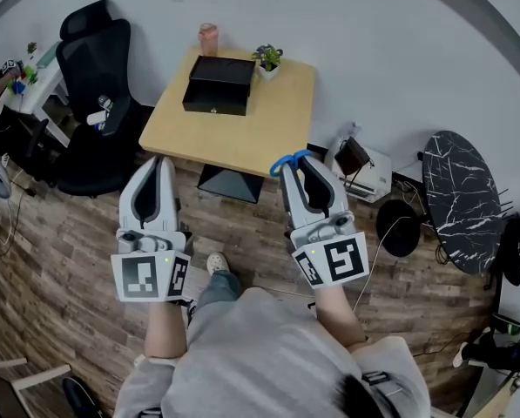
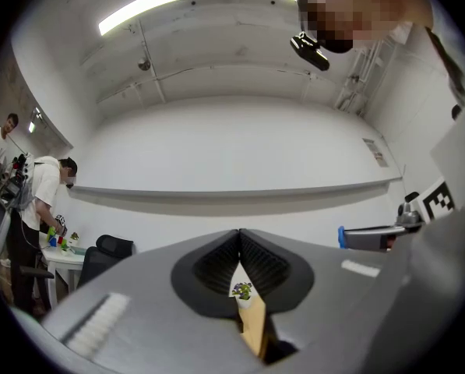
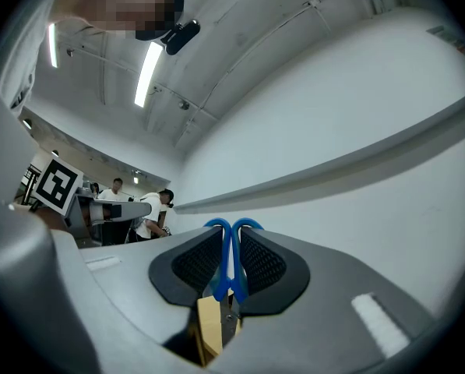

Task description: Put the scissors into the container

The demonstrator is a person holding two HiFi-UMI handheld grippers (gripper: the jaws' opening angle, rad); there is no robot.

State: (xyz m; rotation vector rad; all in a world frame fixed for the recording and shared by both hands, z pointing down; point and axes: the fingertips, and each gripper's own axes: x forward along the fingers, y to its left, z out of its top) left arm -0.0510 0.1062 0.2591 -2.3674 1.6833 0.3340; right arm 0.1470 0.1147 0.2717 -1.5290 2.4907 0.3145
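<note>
Blue-handled scissors point(image 1: 287, 162) stick out of my right gripper point(image 1: 300, 168), which is shut on them just off the near right edge of the wooden table point(image 1: 268, 124). In the right gripper view the blue handles point(image 3: 230, 257) are pinched between the dark pads, loops at the tips. The black open container point(image 1: 219, 84) sits at the table's far side. My left gripper point(image 1: 158, 168) hangs near the table's front left corner, shut with nothing in it; the left gripper view shows its pads point(image 2: 257, 262) meeting at the tip.
A small potted plant point(image 1: 267, 59) and a pink cup point(image 1: 208, 37) stand by the container. A black office chair point(image 1: 98, 94) is left of the table. A white box point(image 1: 361, 171) and a dark marble round table point(image 1: 461, 196) lie to the right. Other people point(image 2: 41, 201) stand far left.
</note>
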